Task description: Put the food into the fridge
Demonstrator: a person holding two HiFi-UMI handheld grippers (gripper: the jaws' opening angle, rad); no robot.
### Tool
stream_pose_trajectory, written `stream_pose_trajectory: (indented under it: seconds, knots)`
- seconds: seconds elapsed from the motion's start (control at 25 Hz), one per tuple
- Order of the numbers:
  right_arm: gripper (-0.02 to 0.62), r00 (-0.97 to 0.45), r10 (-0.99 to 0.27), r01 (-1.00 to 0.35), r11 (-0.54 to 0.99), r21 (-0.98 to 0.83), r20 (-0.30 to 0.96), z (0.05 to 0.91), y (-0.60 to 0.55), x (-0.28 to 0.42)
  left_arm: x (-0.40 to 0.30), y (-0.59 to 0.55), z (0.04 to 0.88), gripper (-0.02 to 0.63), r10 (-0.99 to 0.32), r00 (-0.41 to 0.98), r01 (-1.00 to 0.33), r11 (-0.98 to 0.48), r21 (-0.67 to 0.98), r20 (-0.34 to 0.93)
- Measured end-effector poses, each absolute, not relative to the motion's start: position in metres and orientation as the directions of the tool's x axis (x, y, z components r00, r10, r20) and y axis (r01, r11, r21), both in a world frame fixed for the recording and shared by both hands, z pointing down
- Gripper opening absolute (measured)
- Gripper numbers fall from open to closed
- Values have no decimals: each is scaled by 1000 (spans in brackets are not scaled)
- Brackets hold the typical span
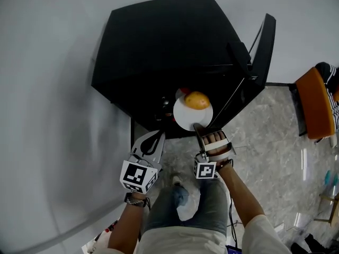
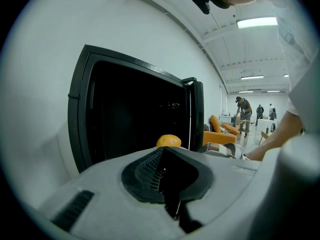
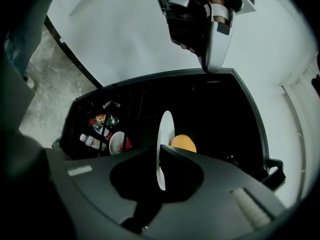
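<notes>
A white plate (image 1: 185, 118) carries an orange fruit (image 1: 196, 100) in front of the open black fridge (image 1: 159, 46). My right gripper (image 1: 198, 127) is shut on the plate's near rim. In the right gripper view the plate (image 3: 165, 129) stands edge-on between the jaws of my right gripper (image 3: 160, 159), the orange fruit (image 3: 183, 143) behind it. My left gripper (image 1: 158, 136) hangs to the left of the plate, jaws together and empty. From the left gripper view, the orange fruit (image 2: 168, 141) peeks over my left gripper (image 2: 165, 152), before the dark fridge (image 2: 130, 114) opening.
The fridge door (image 1: 263, 46) stands open at the right. Low inside the fridge are a small plate with red food (image 3: 119, 143) and bottles (image 3: 90, 141). An orange chair (image 1: 318, 102) sits at the far right on the stone floor. People (image 2: 244, 109) stand far back in the room.
</notes>
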State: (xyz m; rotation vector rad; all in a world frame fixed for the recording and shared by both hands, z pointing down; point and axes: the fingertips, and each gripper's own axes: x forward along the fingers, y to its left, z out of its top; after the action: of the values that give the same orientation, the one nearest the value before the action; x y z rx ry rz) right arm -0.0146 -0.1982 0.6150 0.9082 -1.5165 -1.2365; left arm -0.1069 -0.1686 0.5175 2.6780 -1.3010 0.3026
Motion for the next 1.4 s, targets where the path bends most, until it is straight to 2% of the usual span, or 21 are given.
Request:
stream_pose_trajectory:
  seconds: [0.76, 1.4]
  knots:
    - [21, -199, -939, 22, 284, 959, 282, 682, -233, -8, -112, -181, 559, 0, -768, 582, -807, -587, 70, 268]
    - [28, -168, -932, 3, 327, 945, 323, 703, -254, -7, -116, -197, 577, 0, -769, 566, -817, -572, 77, 296]
